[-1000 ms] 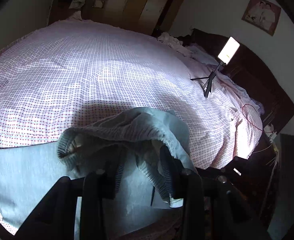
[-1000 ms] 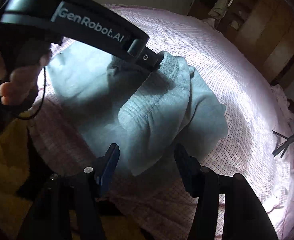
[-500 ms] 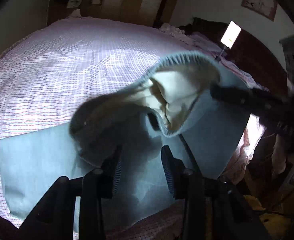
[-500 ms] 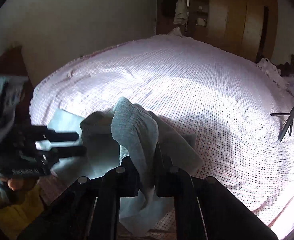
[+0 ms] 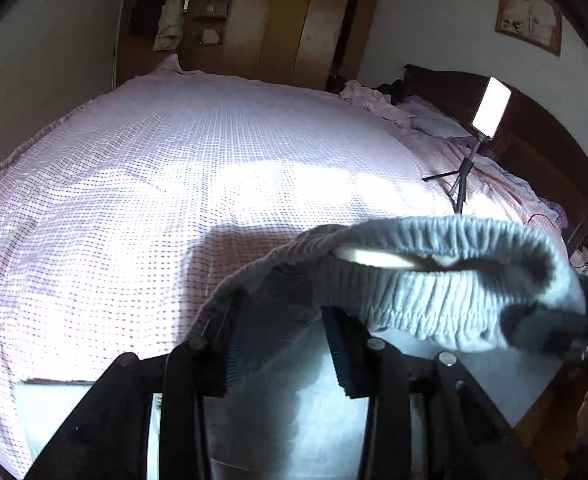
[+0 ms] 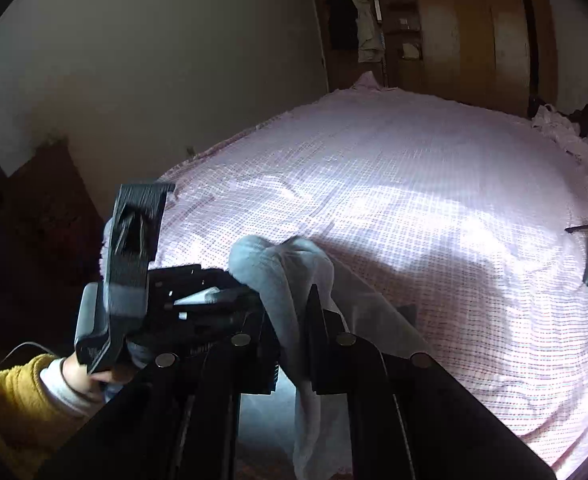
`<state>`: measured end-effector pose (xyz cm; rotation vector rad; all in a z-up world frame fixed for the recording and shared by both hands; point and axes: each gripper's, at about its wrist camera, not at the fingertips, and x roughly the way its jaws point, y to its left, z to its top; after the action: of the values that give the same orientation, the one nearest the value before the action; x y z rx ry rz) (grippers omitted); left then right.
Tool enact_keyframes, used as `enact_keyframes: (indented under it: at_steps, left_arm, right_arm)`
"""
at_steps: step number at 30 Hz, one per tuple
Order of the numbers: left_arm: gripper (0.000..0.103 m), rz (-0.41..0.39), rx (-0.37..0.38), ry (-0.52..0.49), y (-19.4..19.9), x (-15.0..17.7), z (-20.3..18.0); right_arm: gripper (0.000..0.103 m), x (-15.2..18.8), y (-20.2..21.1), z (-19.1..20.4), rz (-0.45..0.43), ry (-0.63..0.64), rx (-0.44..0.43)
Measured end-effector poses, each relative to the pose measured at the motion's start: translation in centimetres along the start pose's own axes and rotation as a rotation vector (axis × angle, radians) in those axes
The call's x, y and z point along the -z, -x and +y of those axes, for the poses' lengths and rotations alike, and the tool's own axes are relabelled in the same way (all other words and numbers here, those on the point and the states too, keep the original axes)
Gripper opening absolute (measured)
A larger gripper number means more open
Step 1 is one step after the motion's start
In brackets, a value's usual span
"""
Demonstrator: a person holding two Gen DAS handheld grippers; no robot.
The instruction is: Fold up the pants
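Two claws hold the pants' waistband above the bed. Left wrist view: my left claw pinches the waistband, lifted over the bed. Right wrist view: my right claw is clamped on the pants. I judge the lift-out step; next, spread them flat on the bed.

A pink checked bedspread is lying under a lit panel on a black tripod; a wooden wardrobe is standing behind.
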<state>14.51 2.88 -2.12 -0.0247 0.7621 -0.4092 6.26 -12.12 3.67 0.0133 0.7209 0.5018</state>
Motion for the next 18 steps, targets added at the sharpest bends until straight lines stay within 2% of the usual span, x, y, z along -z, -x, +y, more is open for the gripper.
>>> enact_keyframes:
  at_steps: [4,7,9,12,15,18]
  left_arm:
    - [0.041,0.079,-0.041,-0.049,-1.7,-0.4,2.0]
    - [0.041,0.134,-0.132,-0.056,-2.8,-0.3,3.9]
    - [0.041,0.157,-0.164,-0.041,-2.6,-0.3,5.5]
    - [0.041,0.152,-0.185,0.017,-1.1,0.1,8.0]
    - [0.041,0.126,-0.182,0.041,1.0,0.6,9.0]
    - [0.041,0.106,-0.123,0.087,3.4,1.7,8.9]
  right_arm:
    - [0.015,1.2,-3.1,1.4,0.083,0.037,-0.062]
    - [0.019,2.6,-6.0,2.4,0.138,0.044,-0.115]
    - [0.02,3.4,-7.9,2.8,0.179,0.026,-0.166]
    - [0.02,4.5,-10.3,3.4,0.212,0.02,-0.206]
    - [0.02,5.2,-11.7,3.6,0.241,0.02,-0.216]
    - [0.02,5.4,-11.6,3.4,0.24,0.008,-0.223]
